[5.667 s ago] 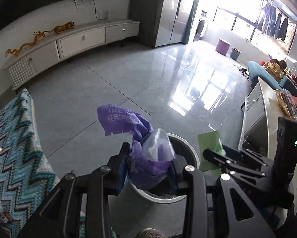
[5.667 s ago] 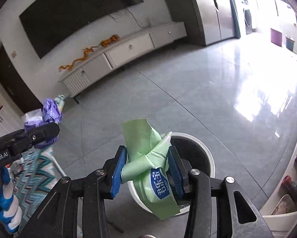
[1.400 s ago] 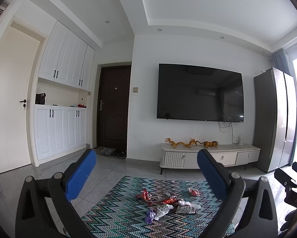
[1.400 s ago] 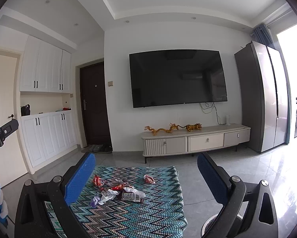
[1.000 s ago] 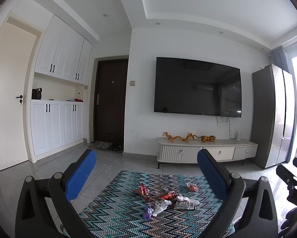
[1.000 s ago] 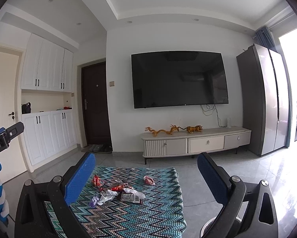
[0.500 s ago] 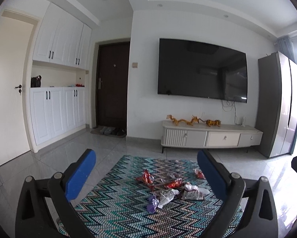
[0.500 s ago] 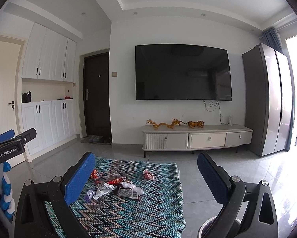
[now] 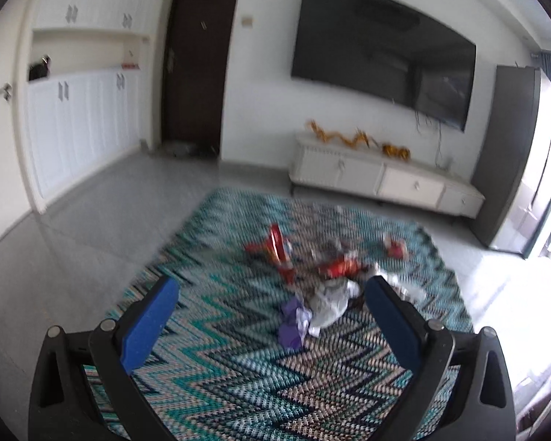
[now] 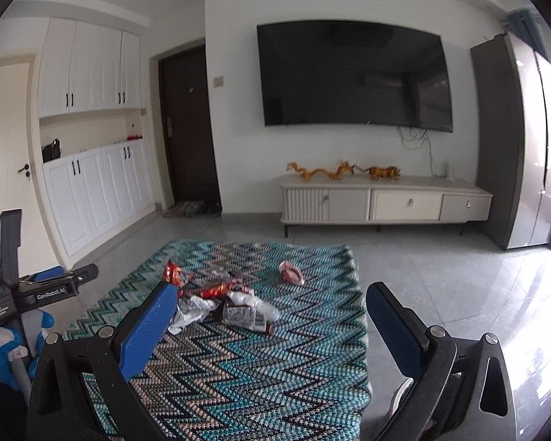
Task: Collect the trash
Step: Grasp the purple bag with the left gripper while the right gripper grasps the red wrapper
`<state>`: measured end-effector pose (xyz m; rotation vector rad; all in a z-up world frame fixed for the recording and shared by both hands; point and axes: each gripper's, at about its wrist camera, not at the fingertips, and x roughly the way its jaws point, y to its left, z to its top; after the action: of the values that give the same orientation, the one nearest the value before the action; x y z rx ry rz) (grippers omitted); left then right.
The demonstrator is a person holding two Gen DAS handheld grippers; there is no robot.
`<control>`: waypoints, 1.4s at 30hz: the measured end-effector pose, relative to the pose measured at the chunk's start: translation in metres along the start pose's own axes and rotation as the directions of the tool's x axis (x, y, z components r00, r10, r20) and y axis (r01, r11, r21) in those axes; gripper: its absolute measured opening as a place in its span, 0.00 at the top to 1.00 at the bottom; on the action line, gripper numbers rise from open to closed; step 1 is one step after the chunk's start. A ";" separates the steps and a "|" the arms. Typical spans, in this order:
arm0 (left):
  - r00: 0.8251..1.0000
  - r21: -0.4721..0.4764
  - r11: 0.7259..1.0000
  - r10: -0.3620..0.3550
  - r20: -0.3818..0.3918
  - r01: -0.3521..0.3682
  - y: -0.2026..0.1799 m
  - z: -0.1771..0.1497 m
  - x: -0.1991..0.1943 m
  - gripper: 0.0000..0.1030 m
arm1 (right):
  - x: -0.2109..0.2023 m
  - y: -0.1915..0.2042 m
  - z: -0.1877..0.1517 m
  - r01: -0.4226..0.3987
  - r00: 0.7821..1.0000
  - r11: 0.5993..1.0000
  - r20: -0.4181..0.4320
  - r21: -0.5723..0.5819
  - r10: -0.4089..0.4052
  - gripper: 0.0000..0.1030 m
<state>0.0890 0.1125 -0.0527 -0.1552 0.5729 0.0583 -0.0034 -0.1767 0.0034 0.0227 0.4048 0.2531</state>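
Note:
Several wrappers lie scattered on a teal zigzag cloth (image 9: 220, 360) (image 10: 275, 367). In the left wrist view I see a purple wrapper (image 9: 293, 321), a white crumpled wrapper (image 9: 330, 303), a red packet (image 9: 275, 244) and a small pink wrapper (image 9: 394, 246). In the right wrist view I see a dark bar wrapper (image 10: 244, 318), a red wrapper (image 10: 216, 288), a white wrapper (image 10: 190, 310) and the pink wrapper (image 10: 291, 273). My left gripper (image 9: 271, 296) is open and empty above the cloth. My right gripper (image 10: 271, 303) is open and empty. The left gripper also shows at the left of the right wrist view (image 10: 36, 292).
A white bin's rim (image 10: 400, 400) shows under the right finger, past the cloth's right edge. A low TV cabinet (image 10: 385, 202) and a wall TV (image 10: 352, 73) stand behind. A grey fridge (image 10: 514, 139) is at the right. Grey tile floor (image 10: 440, 275) surrounds the cloth.
Both grippers have tilted down toward the cloth, the left more sharply. The wrappers sit closer and larger between the open fingers. The earliest frames show both grippers holding bags over the bin.

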 end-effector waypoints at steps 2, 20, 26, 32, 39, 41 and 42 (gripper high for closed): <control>0.998 0.008 0.999 -0.043 -0.054 0.043 0.002 -0.009 0.024 0.10 | 0.019 0.000 -0.004 -0.021 0.999 1.000 -0.042 -0.007 0.021 0.00; 0.922 0.027 0.977 -0.190 -0.337 0.211 -0.011 -0.050 0.166 0.66 | 0.203 0.001 -0.049 -0.176 0.921 0.984 -0.353 -0.008 0.161 0.29; 0.913 0.021 0.967 -0.231 -0.336 0.252 -0.011 -0.051 0.169 0.71 | 0.244 0.016 -0.054 -0.254 0.895 0.966 -0.389 -0.047 0.216 0.36; 0.898 0.029 0.953 -0.273 -0.345 0.301 -0.013 -0.053 0.164 0.71 | 0.266 0.020 -0.069 -0.299 0.854 0.954 -0.456 -0.038 0.250 0.57; 0.890 0.002 0.952 -0.287 -0.355 0.307 -0.014 -0.051 0.171 0.70 | 0.264 0.024 -0.074 -0.322 0.840 0.946 -0.472 -0.032 0.270 0.63; 0.891 0.003 0.951 -0.287 -0.351 0.308 -0.015 -0.051 0.170 0.71 | 0.265 0.026 -0.076 -0.324 0.835 0.946 -0.478 -0.025 0.274 0.72; 0.892 0.004 0.951 -0.287 -0.348 0.308 -0.016 -0.051 0.168 0.72 | 0.263 0.026 -0.076 -0.329 0.832 0.944 -0.480 -0.020 0.280 0.73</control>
<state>0.2044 0.0907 -0.1849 -0.1965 0.8945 -0.2908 0.1944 -0.0880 -0.1664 -0.0777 0.8793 0.6035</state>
